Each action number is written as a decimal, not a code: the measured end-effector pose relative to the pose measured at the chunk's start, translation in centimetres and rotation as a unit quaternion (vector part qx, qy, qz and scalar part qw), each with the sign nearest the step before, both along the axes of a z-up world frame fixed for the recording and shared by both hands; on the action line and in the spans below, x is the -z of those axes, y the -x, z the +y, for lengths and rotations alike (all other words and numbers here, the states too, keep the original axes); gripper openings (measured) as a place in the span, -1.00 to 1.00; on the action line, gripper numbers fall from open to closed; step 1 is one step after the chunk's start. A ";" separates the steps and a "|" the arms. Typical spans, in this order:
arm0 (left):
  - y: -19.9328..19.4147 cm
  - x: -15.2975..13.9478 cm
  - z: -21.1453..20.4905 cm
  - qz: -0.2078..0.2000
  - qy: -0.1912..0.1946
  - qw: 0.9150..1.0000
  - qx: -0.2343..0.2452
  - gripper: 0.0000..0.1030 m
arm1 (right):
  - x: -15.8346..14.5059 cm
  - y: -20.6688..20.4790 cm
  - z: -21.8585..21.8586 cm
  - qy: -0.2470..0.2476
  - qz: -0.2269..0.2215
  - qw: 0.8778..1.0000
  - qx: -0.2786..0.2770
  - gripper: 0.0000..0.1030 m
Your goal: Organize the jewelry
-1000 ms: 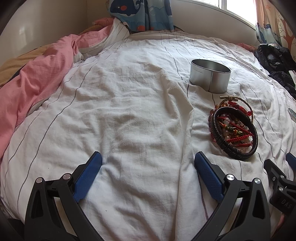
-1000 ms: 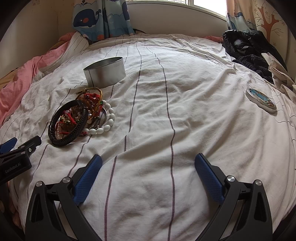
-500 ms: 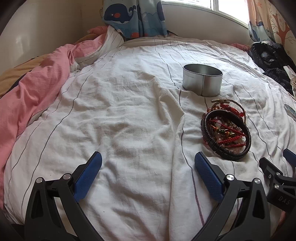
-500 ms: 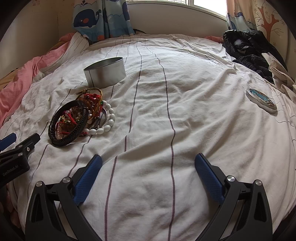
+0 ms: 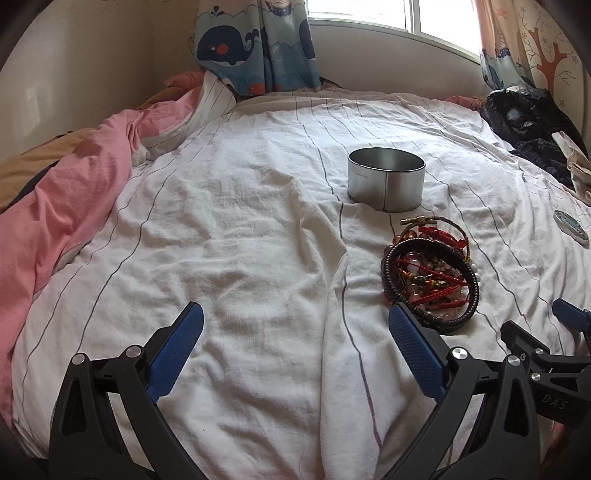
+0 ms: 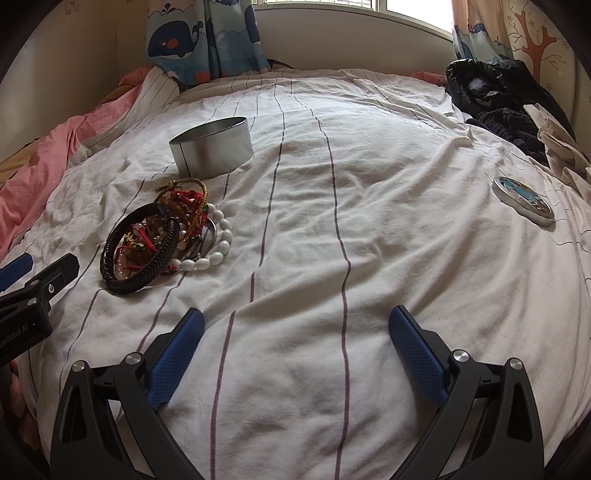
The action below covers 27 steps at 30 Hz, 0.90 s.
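Heaped together on the white striped bed sheet [image 6: 369, 184] just near of one open round silver metal tin [image 6: 212, 151], likely for short transfers: tangled pile of bracelets [image 6: 162, 236], count unclear, perhaps six. Far right, one round painted lid [image 6: 524, 199]. Left gripper [image 5: 295, 347] and right gripper [image 6: 295, 347]: fingers spread, empty.

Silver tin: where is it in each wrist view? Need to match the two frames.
Left wrist: the silver tin stands right of centre in the upper half, just beyond the bracelet pile.
Right wrist: the silver tin sits upper left, again just beyond the bracelet pile.
Shared landmark: the whale curtain at the far edge of the bed, top left in both.
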<state>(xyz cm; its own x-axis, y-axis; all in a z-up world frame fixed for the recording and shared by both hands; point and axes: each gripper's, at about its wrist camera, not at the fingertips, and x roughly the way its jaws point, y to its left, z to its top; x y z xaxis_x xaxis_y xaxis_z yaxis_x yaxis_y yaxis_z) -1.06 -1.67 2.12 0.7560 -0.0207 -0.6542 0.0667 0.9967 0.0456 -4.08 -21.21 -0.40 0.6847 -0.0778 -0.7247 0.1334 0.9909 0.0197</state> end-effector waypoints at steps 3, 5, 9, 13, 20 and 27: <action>-0.3 -0.5 -0.3 -0.002 0.003 1.000 0.009 0.88 | -0.3 0.1 0.1 -0.002 -0.008 1.000 -0.006 0.86; -0.5 -1.1 -0.4 -0.004 0.011 1.000 0.017 0.88 | -0.6 0.3 0.2 -0.006 -0.019 1.000 -0.011 0.86; -1.1 -1.9 -1.3 -0.003 0.022 0.999 0.048 0.87 | -1.5 0.5 0.1 -0.003 -0.042 0.999 -0.009 0.86; -3.1 -1.3 -2.1 0.030 0.038 0.996 0.073 0.55 | -1.9 0.6 -0.3 -0.013 -0.050 0.999 -0.002 0.86; -4.3 -0.1 -3.4 0.046 0.020 0.994 0.096 0.46 | -2.2 0.5 -0.7 -0.029 -0.055 0.998 -0.006 0.86; -5.0 0.6 -2.4 0.067 0.057 0.991 0.099 -0.23 | -2.2 0.3 -0.7 -0.038 -0.052 0.998 -0.010 0.86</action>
<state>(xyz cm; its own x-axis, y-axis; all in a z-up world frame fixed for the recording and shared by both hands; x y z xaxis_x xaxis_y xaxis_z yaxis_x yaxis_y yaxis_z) 3.89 -4.02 1.57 0.6365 -0.2390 -0.7333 0.2588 0.9618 -0.0888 -4.43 -21.93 1.83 0.7573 -0.0109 -0.6529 0.1065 0.9885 0.1069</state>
